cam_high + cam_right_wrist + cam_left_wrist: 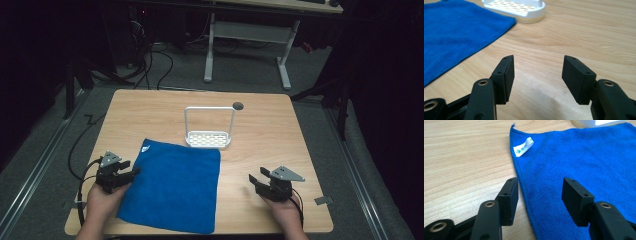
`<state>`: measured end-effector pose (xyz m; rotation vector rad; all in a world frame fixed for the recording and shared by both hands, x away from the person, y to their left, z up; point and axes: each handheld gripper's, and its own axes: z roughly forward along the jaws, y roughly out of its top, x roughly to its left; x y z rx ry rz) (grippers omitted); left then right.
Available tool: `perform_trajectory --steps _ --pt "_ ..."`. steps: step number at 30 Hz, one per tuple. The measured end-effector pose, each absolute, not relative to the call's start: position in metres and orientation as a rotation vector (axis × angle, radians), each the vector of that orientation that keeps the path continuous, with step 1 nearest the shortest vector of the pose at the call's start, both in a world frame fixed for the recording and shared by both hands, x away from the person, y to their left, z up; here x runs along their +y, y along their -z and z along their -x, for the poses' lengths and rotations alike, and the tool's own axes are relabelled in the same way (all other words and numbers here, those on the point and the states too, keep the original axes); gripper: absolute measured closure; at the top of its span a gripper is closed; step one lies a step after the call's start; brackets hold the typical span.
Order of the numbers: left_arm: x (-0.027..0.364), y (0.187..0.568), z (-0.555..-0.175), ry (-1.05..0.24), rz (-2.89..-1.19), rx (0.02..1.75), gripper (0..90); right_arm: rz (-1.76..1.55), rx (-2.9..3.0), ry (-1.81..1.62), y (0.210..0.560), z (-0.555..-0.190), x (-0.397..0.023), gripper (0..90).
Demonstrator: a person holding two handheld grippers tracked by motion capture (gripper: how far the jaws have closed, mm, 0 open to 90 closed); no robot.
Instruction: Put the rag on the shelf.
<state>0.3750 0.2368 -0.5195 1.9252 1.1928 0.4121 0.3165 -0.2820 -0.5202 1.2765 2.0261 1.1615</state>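
The blue cloth [175,187] is spread flat on the wooden table [280,135], its near edge reaching almost to the table's front edge. In the high view it is seen at about three o'clock from the left gripper [131,169], whose tips are just at the cloth's left edge. A white label [523,146] is sewn near the cloth's far left corner, at about one o'clock from that gripper in the high view. In the left gripper view the cloth's [584,162] left edge is seen to run up between the two jaws, so that one jaw stands over bare wood and the other over blue fabric. The left gripper [540,197] is spread wide; nothing is clamped, and whether the cloth is touched by its jaws cannot be told.

From the right gripper [253,181] the cloth is found at nine o'clock in the high view, clearly apart, with bare wood between. In the right gripper view the cloth [459,32] is seen at ten o'clock. The right gripper [537,75] is likewise spread wide over bare table, and nothing is held.

A white rack [209,137] is stood at the cloth's far right corner, at twelve o'clock from the cloth's middle.
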Motion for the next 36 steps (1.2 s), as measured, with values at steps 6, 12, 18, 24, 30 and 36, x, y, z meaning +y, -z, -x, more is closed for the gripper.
perform_trajectory --steps 6,12,18,24,30,36 --pt "0.238 0.520 -0.374 -0.419 -1.909 1.191 47.9 -1.249 2.043 -1.140 0.521 -0.317 -0.281 45.5" --pt "0.237 0.522 -0.375 -0.422 -1.929 1.184 48.0 -1.226 2.036 -1.136 0.518 -0.318 -0.277 45.4" --pt "0.239 0.521 -0.376 -0.418 -1.912 1.189 49.1 -1.192 2.061 -1.132 0.514 -0.318 -0.263 44.2" --pt "0.238 0.520 -0.373 -0.420 -1.919 1.183 48.8 -1.143 2.093 -1.158 0.513 -0.316 -0.250 46.0" --pt "0.238 0.521 -0.364 -0.422 -1.943 1.163 50.3 -1.089 2.124 -1.221 0.511 -0.319 -0.237 49.9" --pt "0.237 0.525 -0.353 -0.422 -2.009 1.142 62.0 -1.018 2.215 -1.231 0.512 -0.322 -0.212 74.5"
